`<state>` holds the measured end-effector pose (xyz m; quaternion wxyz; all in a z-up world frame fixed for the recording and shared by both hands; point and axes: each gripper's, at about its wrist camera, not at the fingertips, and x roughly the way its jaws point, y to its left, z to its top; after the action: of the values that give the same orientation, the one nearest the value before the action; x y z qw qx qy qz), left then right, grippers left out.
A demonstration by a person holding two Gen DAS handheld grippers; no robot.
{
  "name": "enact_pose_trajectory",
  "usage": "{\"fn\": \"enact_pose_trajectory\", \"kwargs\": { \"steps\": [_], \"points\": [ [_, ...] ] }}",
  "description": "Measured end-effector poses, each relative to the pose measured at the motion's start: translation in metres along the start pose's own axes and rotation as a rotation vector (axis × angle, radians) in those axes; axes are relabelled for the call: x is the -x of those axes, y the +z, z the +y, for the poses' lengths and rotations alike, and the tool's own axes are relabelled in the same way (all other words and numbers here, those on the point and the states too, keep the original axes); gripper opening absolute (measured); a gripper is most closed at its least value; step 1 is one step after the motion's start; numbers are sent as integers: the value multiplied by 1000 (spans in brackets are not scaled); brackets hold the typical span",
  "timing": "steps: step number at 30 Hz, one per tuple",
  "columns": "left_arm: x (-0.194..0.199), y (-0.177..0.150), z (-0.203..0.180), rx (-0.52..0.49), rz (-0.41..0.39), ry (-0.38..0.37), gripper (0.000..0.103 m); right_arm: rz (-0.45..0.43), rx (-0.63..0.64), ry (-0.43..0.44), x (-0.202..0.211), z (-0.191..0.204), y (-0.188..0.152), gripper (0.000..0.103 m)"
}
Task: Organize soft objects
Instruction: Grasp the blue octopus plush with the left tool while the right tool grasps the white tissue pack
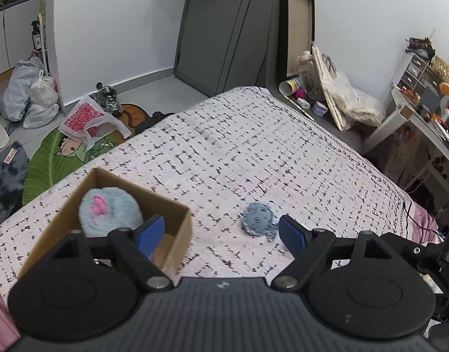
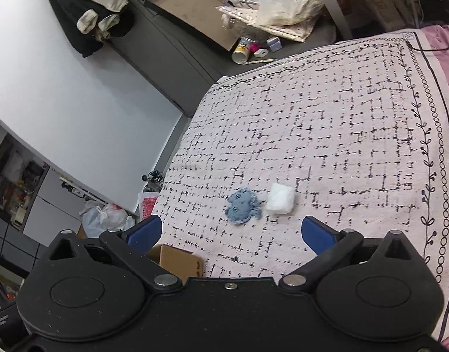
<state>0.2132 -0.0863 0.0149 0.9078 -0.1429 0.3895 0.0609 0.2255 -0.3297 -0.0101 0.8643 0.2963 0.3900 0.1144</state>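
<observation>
A cardboard box (image 1: 177, 205) sits on the bed at the left and holds a fluffy light-blue plush (image 1: 110, 208) with a pink mark. A small blue crocheted toy (image 1: 258, 218) lies on the bedspread to the right of the box. My left gripper (image 1: 221, 233) is open and empty, above the box's right wall. In the right wrist view the crocheted toy (image 2: 242, 206) lies beside a small white soft block (image 2: 280, 198). My right gripper (image 2: 231, 234) is open and empty, held above and just short of both. A corner of the box (image 2: 177, 259) shows under it.
The pink patterned bedspread (image 1: 253, 152) covers the bed. Beyond the bed's far edge are a grey cabinet (image 1: 224, 29), plastic bags (image 1: 30, 96) on the floor, a green rug (image 1: 57, 158), and a cluttered desk (image 1: 424, 111) at the right.
</observation>
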Motion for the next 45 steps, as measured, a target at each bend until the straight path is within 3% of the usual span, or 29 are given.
{"fn": "enact_pose_trajectory", "kwargs": {
  "steps": [10,22,32,41,43,45],
  "points": [
    [-29,4,-40,-40,23,-7,84,-14,-134,5,-8,-48,12,102],
    [-89,9,-67,-39,91,-12,84,29,-317,24,-53,-89,15,101],
    [-148,14,-68,-3,168,-4,83,106,-370,34,-110,-100,10,85],
    [-199,6,-62,33,261,10,80,148,-409,43,-149,-108,8,80],
    [-209,3,-59,48,282,16,76,149,-408,49,-153,-106,9,80],
    [-216,0,-56,62,305,27,69,161,-390,45,-158,-103,10,70]
  ]
}}
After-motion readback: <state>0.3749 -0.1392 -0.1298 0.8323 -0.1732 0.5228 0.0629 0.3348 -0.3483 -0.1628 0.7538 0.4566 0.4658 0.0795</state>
